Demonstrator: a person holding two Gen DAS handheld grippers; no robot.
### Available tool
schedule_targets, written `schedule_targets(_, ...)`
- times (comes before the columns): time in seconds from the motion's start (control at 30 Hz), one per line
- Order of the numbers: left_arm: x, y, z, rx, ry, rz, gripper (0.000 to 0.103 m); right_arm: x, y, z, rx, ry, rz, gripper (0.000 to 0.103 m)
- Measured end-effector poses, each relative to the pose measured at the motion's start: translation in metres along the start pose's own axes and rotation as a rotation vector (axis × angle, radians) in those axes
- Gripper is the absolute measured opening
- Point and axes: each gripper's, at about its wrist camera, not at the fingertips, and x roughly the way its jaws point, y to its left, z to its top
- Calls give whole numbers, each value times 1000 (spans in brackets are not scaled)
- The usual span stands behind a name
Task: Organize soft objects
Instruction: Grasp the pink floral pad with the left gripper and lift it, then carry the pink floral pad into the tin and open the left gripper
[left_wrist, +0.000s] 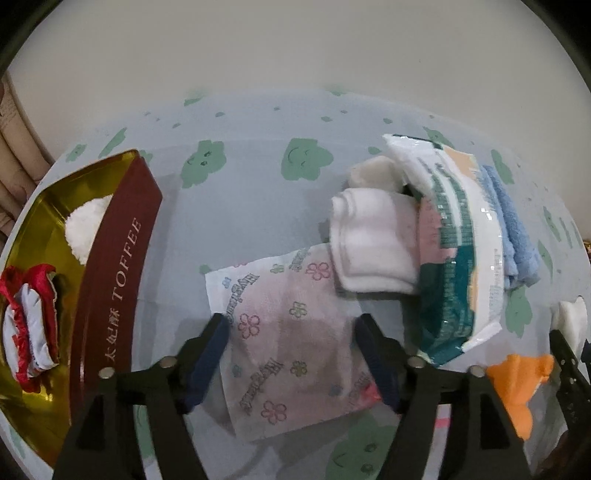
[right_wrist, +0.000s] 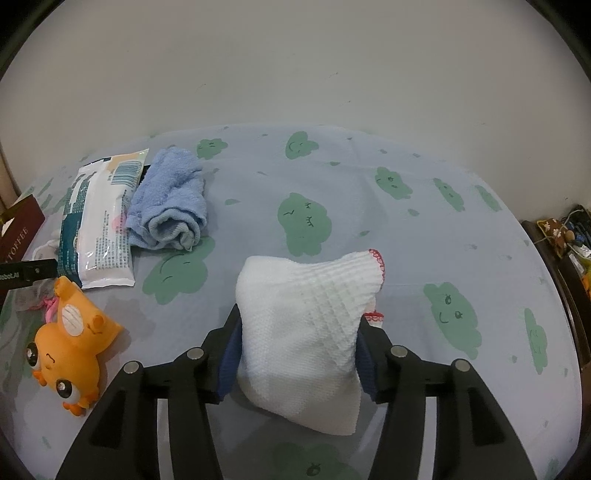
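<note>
White waffle cloth (right_wrist: 303, 332), folded, lay nearest, between the right gripper (right_wrist: 295, 354) pads, which touched both flanks; whether they pressed could not be told. Toffee tin (left_wrist: 118, 266), landmark, largest. Flowered tissue pack (left_wrist: 291, 347), right of the tin, lay between the left gripper (left_wrist: 295, 354) jaws, wide and not touching. Judged light, limp, slippery film; pinch mid-body.
</note>
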Motion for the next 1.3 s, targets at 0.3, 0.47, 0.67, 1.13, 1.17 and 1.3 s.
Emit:
schedule_targets(0.3, -1, 1, -9, 9, -66, -23, 86, 0, 1, 0, 0, 2, 2, 54)
schedule_targets(0.47, -5, 1, -11, 33, -65, -37, 74, 0, 2, 0, -6, 3, -1, 55)
schedule_targets(0.67, -14, -14, -13, 101, -69, -80, 24, 0, 2, 0, -7, 4, -1, 56)
schedule_targets(1.13, -41, 1, -20, 110, -61, -159, 19, 0, 2, 0, -3, 7, 7, 58)
schedule_targets(1.17, -45, 2, -21, 113, -63, -162, 19, 0, 3, 0, -4, 8, 7, 59)
schedule_targets(1.3, -63, 7, -22, 116, -81, -167, 19, 1, 2, 0, -6, 9, 9, 59)
